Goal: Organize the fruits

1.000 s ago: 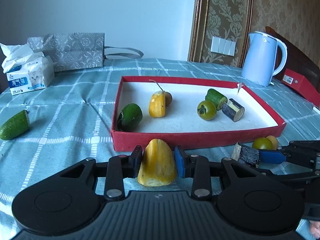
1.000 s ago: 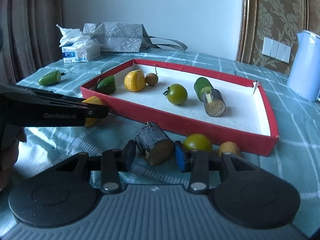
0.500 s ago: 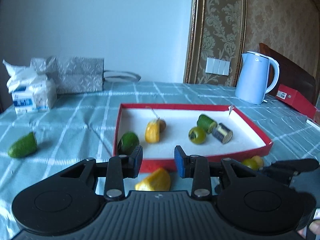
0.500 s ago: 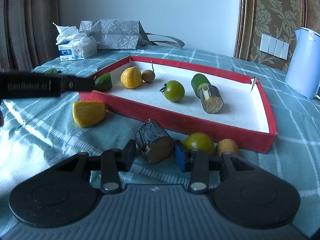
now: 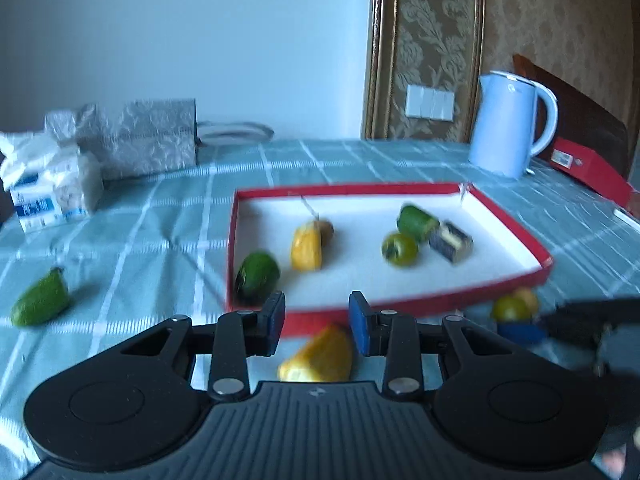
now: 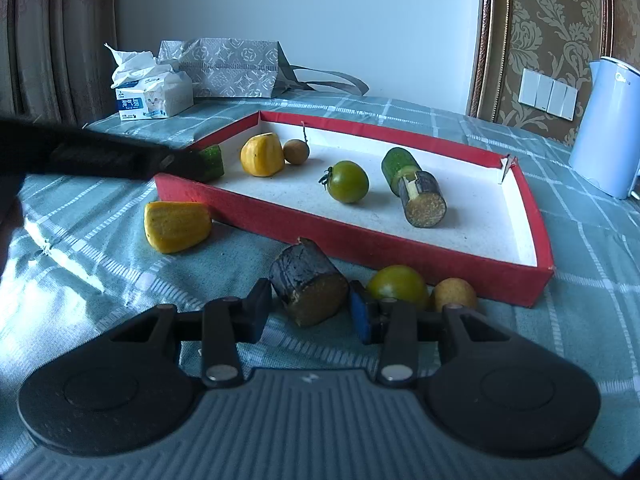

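Observation:
A red tray [image 5: 400, 309] [image 6: 360, 240] with a white floor holds a yellow fruit piece [image 6: 262, 155], a small brown fruit [image 6: 296, 151], a green tomato [image 6: 348, 182], cucumber pieces [image 6: 396, 164] and a dark sugarcane stub [image 6: 425, 205]. A yellow fruit chunk [image 5: 318, 354] [image 6: 176, 225] lies on the cloth in front of the tray. My left gripper [image 5: 316, 322] is open and empty above it. My right gripper [image 6: 310, 312] brackets a dark sugarcane stub [image 6: 308, 282] lying on the cloth; the jaws are apart from it.
A green tomato [image 6: 397, 285] and a small yellow fruit [image 6: 454, 293] lie by the tray's near corner. A cucumber [image 5: 40, 299] lies far left. A tissue pack [image 6: 154, 98], grey bag [image 6: 228, 68], blue kettle [image 5: 508, 124] and red box [image 5: 588, 170] stand at the back.
My left gripper let go of the yellow chunk, which now lies on the cloth, and lifted back. My right gripper stayed around the dark stub.

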Available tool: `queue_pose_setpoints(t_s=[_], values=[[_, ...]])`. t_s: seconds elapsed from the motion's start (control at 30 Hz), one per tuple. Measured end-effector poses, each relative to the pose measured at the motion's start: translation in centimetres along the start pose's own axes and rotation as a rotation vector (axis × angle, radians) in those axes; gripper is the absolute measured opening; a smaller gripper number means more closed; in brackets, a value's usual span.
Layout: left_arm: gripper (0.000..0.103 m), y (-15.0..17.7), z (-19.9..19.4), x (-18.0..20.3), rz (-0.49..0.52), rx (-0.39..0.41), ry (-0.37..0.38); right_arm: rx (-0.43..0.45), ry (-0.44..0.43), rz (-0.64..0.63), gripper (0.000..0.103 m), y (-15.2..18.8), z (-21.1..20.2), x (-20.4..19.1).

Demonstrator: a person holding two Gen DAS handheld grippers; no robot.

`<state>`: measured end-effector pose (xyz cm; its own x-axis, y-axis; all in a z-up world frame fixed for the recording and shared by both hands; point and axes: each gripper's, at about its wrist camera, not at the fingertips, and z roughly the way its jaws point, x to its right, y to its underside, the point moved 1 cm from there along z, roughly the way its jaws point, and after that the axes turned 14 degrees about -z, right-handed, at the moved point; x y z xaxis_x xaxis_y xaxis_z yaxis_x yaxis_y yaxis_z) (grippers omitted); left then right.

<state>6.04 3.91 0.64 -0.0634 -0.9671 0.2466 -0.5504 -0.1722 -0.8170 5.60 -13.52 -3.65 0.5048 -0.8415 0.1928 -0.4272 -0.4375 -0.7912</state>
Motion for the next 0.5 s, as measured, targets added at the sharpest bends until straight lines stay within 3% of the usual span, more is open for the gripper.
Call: queue_pose_setpoints(t_s=[0.1, 0.17, 0.3, 0.5], values=[[0.038, 0.5, -0.2, -1.0, -0.022, -0.047, 0.071, 0.000, 0.000, 0.000, 0.039, 0.0, 0.0, 0.0], [0.046, 0.8, 0.2, -1.1, -0.019, -0.050, 0.062, 0.000, 0.001, 0.000, 0.039, 0.0, 0.0, 0.0], [0.050, 1.2, 1.0, -1.0, -0.010, -0.073, 0.077, 0.000, 0.001, 0.000, 0.039, 0.0, 0.0, 0.0], [0.051, 1.5, 2.9, -0.8, 0.032, -0.120, 0.039, 0.000, 0.001, 0.000, 0.039, 0.0, 0.0, 0.0]])
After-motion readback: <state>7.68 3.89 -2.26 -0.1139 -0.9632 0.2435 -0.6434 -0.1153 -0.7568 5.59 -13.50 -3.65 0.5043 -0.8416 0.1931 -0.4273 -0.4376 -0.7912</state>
